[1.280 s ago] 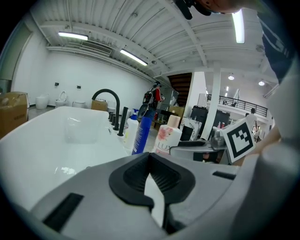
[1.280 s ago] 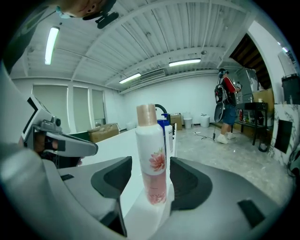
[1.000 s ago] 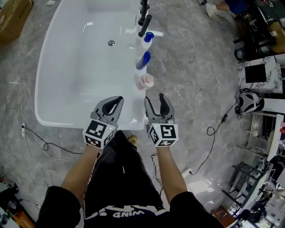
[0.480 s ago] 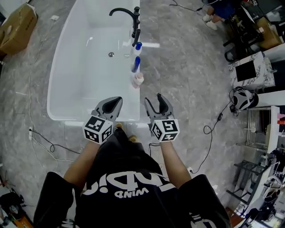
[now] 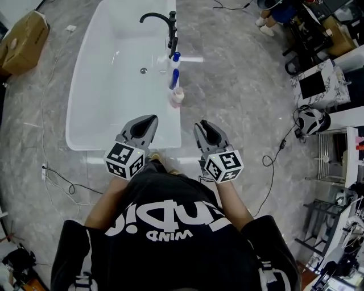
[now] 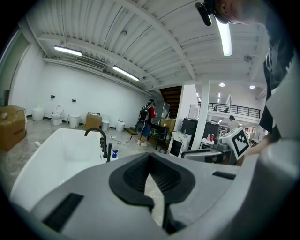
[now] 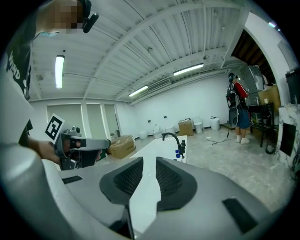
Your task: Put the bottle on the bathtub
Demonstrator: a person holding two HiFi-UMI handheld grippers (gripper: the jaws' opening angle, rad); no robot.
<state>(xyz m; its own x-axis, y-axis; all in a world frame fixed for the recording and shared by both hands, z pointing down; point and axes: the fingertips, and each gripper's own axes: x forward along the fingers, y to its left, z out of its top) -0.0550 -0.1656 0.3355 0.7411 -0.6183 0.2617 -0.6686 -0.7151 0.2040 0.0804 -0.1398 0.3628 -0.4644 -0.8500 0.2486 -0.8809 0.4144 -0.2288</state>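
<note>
Three bottles stand in a row on the right rim of the white bathtub [image 5: 85, 113]: a pink-topped one [image 5: 177, 98] nearest me, a blue one [image 5: 174, 78], and a white one with a blue cap [image 5: 176, 58] by the black faucet [image 5: 162, 23]. My left gripper [image 5: 143, 127] is shut and empty, held over the tub's near end. To its right, my right gripper [image 5: 206, 132] is over the floor past the tub's near corner, slightly open and empty. The left gripper view shows the left gripper [image 6: 150, 157], the faucet [image 6: 99, 140] and the blue-capped bottle [image 6: 115, 153].
A cardboard box [image 5: 23, 34] lies left of the tub. Cables [image 5: 57, 182] run over the grey marble floor near the tub's end. A headset [image 5: 311, 122], desks and racks crowd the right side. A person [image 5: 278, 8] stands at the far top right.
The view has drawn back from the tub, so more of it and the faucet shows. My right gripper has shifted right and its jaws have narrowed. The bottles have not moved.
</note>
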